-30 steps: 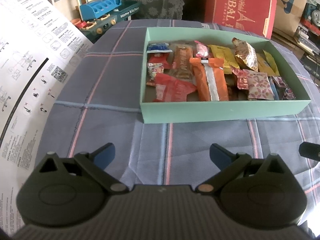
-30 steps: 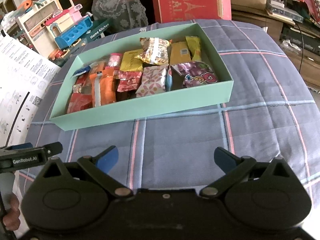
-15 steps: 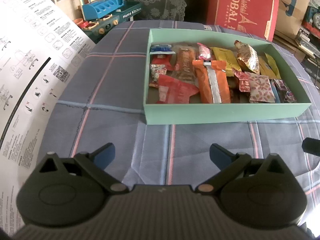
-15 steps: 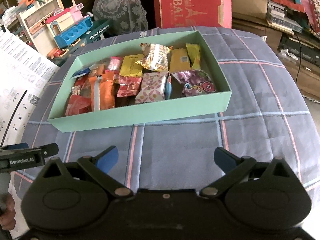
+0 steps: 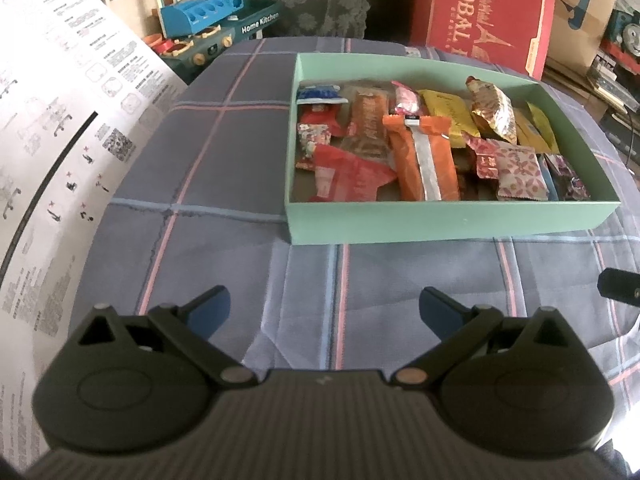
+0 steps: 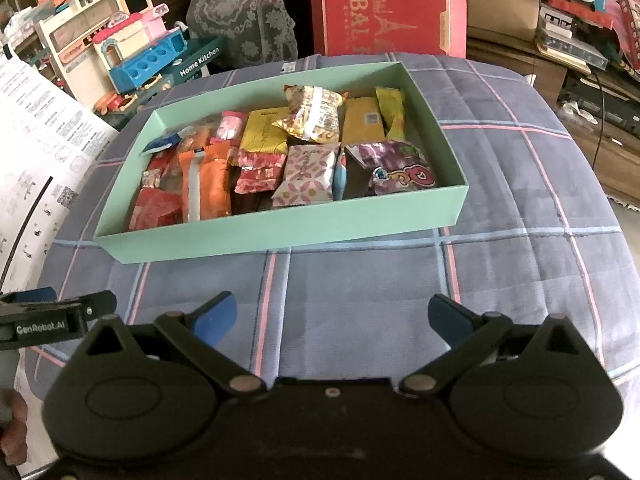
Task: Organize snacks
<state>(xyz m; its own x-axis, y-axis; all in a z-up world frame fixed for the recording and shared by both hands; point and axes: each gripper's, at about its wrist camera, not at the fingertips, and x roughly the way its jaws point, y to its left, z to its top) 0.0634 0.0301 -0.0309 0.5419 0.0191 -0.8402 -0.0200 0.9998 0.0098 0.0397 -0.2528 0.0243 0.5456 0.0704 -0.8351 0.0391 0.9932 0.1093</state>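
on the plaid cloth (image 5: 224, 168) the green box (image 5: 448, 224) lies ahead of both tongs, its snacks (image 6: 280, 160) packed inside. since a second ago both views have pulled back slightly; box sits farther off, contents unmoved. left gripper (image 5: 324, 308) jaws spread wide, empty. right gripper (image 6: 332, 314) likewise wide, empty. behind the box: red carton (image 6: 384, 8) reading "global", toy marked "home kitchen" (image 6: 198, 64). left tong body reads "genrobot.ai".

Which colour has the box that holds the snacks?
The box is plain mint green, seen best in the right wrist view.
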